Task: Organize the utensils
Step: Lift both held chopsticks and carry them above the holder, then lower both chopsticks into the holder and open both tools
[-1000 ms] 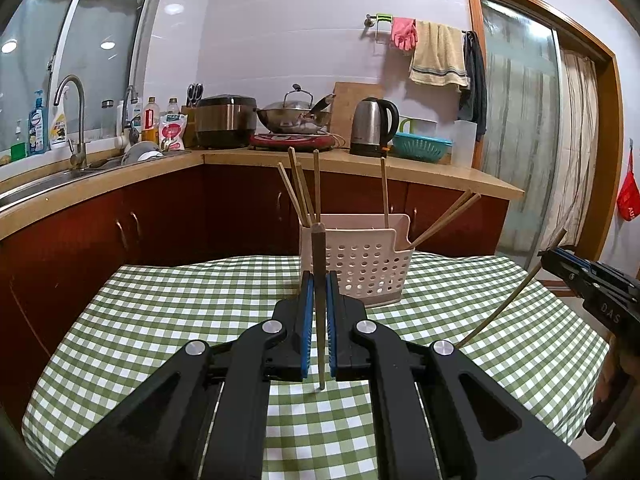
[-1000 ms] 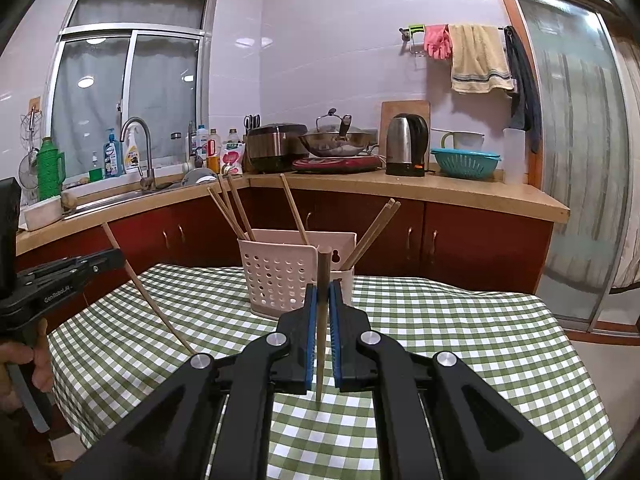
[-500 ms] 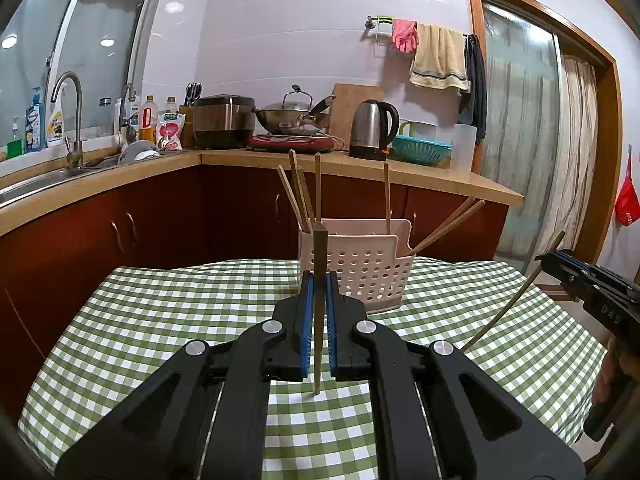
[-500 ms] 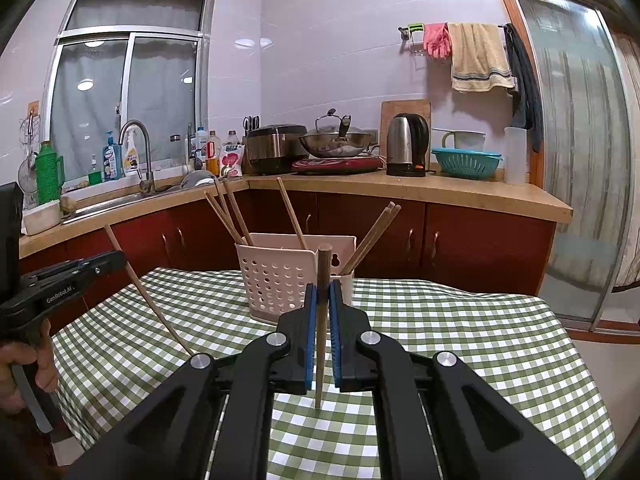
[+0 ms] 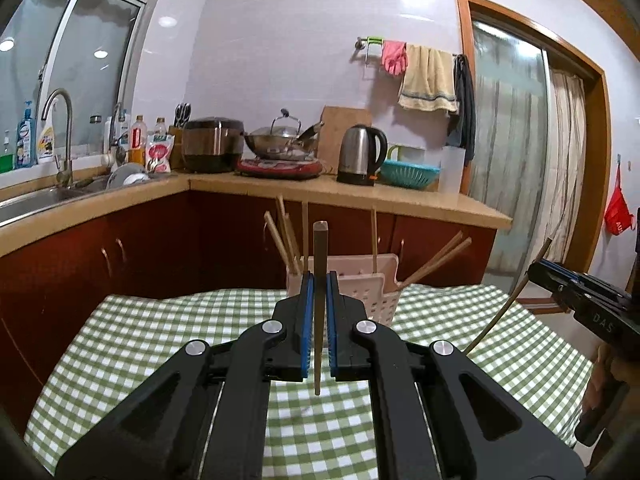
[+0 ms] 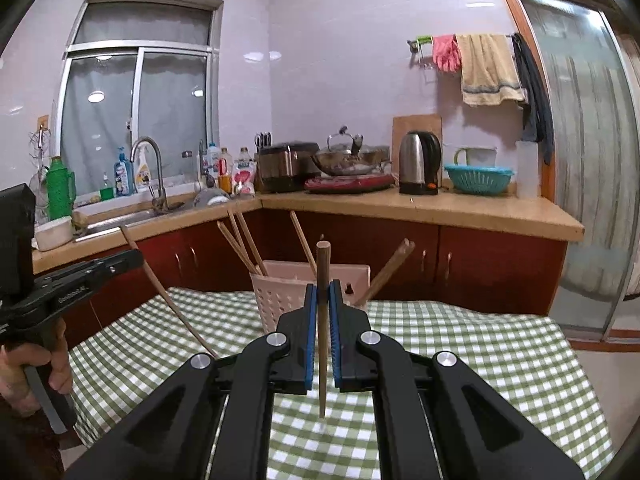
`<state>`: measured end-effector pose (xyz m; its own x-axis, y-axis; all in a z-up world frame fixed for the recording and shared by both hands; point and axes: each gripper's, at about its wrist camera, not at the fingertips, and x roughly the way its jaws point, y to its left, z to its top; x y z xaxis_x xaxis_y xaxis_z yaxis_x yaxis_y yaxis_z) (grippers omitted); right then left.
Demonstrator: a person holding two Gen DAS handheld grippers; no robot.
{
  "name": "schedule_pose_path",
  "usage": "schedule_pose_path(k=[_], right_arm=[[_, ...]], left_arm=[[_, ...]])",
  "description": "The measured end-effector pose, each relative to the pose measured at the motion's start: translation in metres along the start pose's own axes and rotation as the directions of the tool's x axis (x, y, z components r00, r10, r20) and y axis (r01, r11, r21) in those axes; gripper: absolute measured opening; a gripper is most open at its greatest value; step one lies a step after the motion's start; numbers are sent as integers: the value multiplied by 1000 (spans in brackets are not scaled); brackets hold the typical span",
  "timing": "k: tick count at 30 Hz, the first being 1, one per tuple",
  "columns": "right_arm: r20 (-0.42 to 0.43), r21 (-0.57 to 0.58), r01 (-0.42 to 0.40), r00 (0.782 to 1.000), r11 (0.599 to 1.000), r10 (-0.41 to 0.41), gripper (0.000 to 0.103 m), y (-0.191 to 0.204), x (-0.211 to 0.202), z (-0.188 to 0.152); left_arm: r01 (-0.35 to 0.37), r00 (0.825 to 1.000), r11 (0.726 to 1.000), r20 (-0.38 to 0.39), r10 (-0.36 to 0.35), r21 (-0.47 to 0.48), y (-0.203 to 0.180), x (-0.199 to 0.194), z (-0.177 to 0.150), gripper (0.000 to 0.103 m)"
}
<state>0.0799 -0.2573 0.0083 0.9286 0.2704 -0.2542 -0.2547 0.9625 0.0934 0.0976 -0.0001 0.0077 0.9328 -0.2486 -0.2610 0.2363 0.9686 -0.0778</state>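
Note:
My left gripper (image 5: 319, 280) is shut on a wooden chopstick (image 5: 319, 256) that stands upright between its blue pads. My right gripper (image 6: 323, 292) is shut on another upright chopstick (image 6: 322, 268). A pinkish perforated utensil holder (image 5: 372, 292) stands on the green checked table ahead, with several chopsticks (image 5: 286, 232) leaning in it; it also shows in the right wrist view (image 6: 280, 300). Both grippers hover above the table, in front of the holder. The right gripper with its chopstick (image 5: 508, 304) shows at the right of the left wrist view, the left gripper's chopstick (image 6: 168, 292) at the left of the right wrist view.
A green checked tablecloth (image 5: 160, 336) covers the table. Behind it runs a wooden kitchen counter (image 6: 460, 208) with red cabinets, a kettle (image 5: 360, 154), a wok, a rice cooker and a sink (image 5: 36, 196). A glass door (image 6: 588, 160) is on the right.
Both grippers have risen and tilted up a little, so the holder sits lower in both views. Each still grips its chopstick.

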Motion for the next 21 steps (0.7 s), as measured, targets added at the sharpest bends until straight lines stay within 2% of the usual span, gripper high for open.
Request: schedule_pose_path(k=[10, 14, 21], right_arm=[[149, -54, -14, 989, 998, 22, 7, 4, -1, 51], [203, -64, -7, 979, 998, 19, 7, 1, 10, 73], [252, -58, 7, 968, 998, 8, 7, -4, 37, 98]], left_arm=[[22, 990, 999, 138, -28, 46, -11, -2, 55, 7], [16, 980, 998, 195, -29, 65, -18, 5, 75, 7], [5, 970, 997, 242, -23, 77, -22, 31, 98, 7]])
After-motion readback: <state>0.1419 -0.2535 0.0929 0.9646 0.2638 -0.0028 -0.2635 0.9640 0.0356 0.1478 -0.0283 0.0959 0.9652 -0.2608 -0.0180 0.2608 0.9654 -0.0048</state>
